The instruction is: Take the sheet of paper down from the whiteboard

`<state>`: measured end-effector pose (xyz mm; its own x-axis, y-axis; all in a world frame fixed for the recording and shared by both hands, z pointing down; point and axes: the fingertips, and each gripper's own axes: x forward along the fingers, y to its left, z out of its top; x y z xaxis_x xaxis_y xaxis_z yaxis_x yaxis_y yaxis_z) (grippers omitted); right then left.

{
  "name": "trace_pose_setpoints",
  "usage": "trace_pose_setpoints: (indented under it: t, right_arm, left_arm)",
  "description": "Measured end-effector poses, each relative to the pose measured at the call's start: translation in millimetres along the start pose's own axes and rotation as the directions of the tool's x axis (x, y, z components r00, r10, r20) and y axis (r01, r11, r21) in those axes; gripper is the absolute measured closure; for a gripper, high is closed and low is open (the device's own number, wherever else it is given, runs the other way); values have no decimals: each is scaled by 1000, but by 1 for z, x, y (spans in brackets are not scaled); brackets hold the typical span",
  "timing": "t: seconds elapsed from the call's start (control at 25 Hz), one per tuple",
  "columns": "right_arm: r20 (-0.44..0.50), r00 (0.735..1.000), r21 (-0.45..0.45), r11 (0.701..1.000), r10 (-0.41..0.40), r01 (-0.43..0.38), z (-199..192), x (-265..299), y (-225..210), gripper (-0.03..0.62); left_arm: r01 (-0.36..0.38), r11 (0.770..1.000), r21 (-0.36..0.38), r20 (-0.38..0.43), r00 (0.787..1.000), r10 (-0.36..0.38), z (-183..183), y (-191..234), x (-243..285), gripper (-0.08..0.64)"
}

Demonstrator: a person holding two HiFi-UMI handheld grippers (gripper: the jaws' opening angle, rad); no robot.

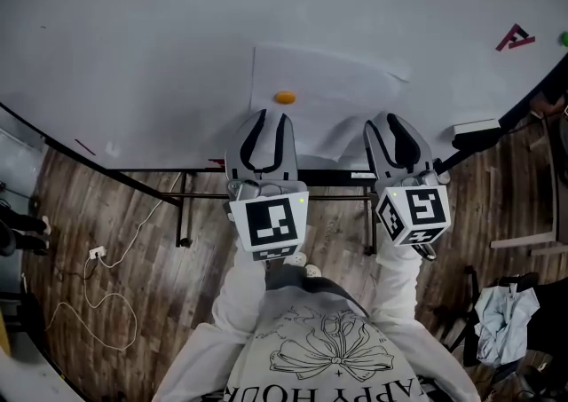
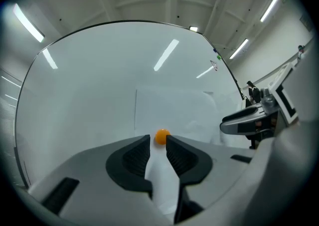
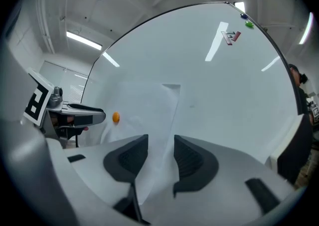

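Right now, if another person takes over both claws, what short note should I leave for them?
Left claw: open, jaws only narrowly apart, tips just below the orange magnet.
Right claw: open; the right edge of the sheet of paper runs between its jaws, pads not pressing.
Sheet: on the whiteboard, pinned by the magnet near its left side.
Done: both claws are at the sheet.
Left: probably pull off the magnet, grip the sheet, take it down.
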<state>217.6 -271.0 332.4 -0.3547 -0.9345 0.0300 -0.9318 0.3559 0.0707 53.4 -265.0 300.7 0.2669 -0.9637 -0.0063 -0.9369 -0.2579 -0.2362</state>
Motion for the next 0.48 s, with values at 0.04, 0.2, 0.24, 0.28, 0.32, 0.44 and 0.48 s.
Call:
trace_pose_setpoints:
  t: [0.04,0.2,0.24,0.28,0.32,0.44,0.48]
  right_arm:
    - [0,1000,-2,1000,5,-5,1,2,-1,433]
    - [25,998,40,998,54,-54,3,8,-1,433]
    - [31,997,53,996,66,-68,4,9,-2,433]
    - [35,996,62,995,76,-78,4,10,-2,433]
    - [38,996,68,994,84,-86,4,11,-2,434]
    - [38,994,58,993,100,-102,5,13,-2,440]
    - [38,994,53,993,105,-107,5,13,-3,443]
  left_arm:
    - [4,1000,0,1,1000,-4,0,0,2,477]
    - [20,1000,3,5,1000,-20,-1,0,7,477]
    - [24,1000,3,5,1000,-24,-1,-1,8,477]
    - [28,1000,5,6,1000,-28,-1,-1,9,477]
    - [31,1000,6,6,1000,-31,-1,-1,10,477]
    - [35,999,6,5,999,-35,-2,-1,13,477]
    - [36,999,6,5,999,-36,-2,0,13,477]
